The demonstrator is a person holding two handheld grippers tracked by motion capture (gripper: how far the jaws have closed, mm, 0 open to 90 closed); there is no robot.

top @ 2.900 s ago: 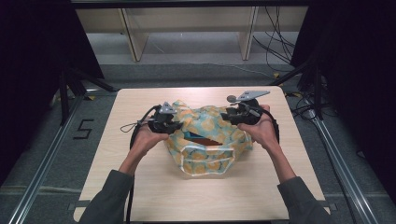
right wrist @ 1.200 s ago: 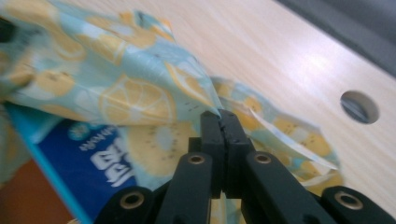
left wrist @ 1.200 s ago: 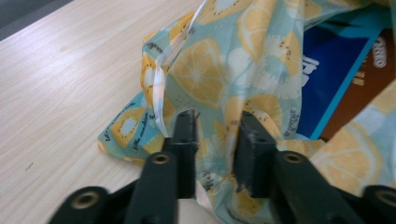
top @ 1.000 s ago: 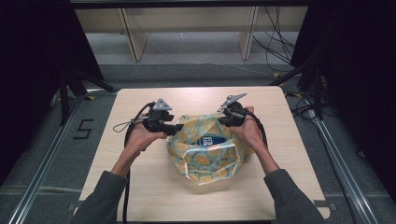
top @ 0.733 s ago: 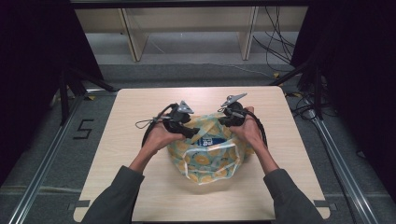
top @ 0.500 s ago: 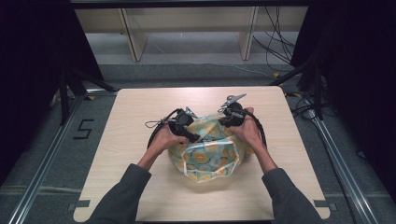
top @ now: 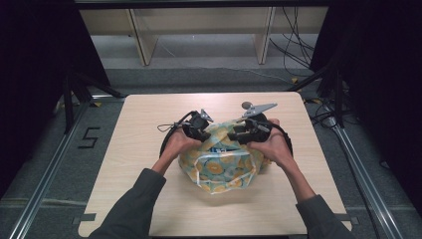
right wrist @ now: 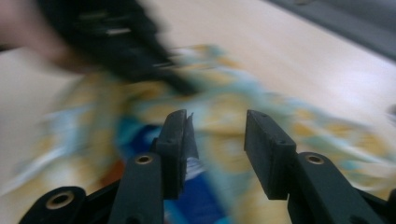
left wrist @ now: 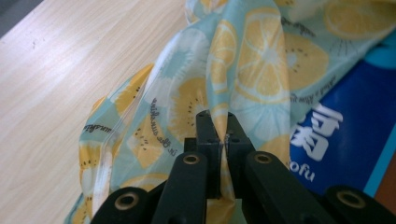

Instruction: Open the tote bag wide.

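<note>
A thin plastic bag (top: pixel 221 169) printed with orange and lemon slices lies mid-table, and a blue package (top: pixel 217 148) shows in its mouth. My left gripper (top: pixel 201 130) is at the bag's left rim. Its jaws have just been closing and now pinch a fold of the bag (left wrist: pixel 252 70) film between them (left wrist: pixel 223 135), beside the blue package (left wrist: pixel 345 135). My right gripper (top: pixel 239 133) hovers at the right rim. Its jaws have just been opening, and in the blurred right gripper view they (right wrist: pixel 217 144) stand apart over the bag (right wrist: pixel 219 107), gripping nothing.
The light wooden table (top: pixel 149 114) has bare room on every side of the bag. Beyond its far edge stand pale shelf legs (top: pixel 142 40), with cables (top: pixel 298 35) on the floor at the back right. A "5" mark (top: pixel 89 138) is on the floor at left.
My left gripper moved right and down to the bag's rim and shut on the film. My right gripper let go of the bag and lifted a little.
</note>
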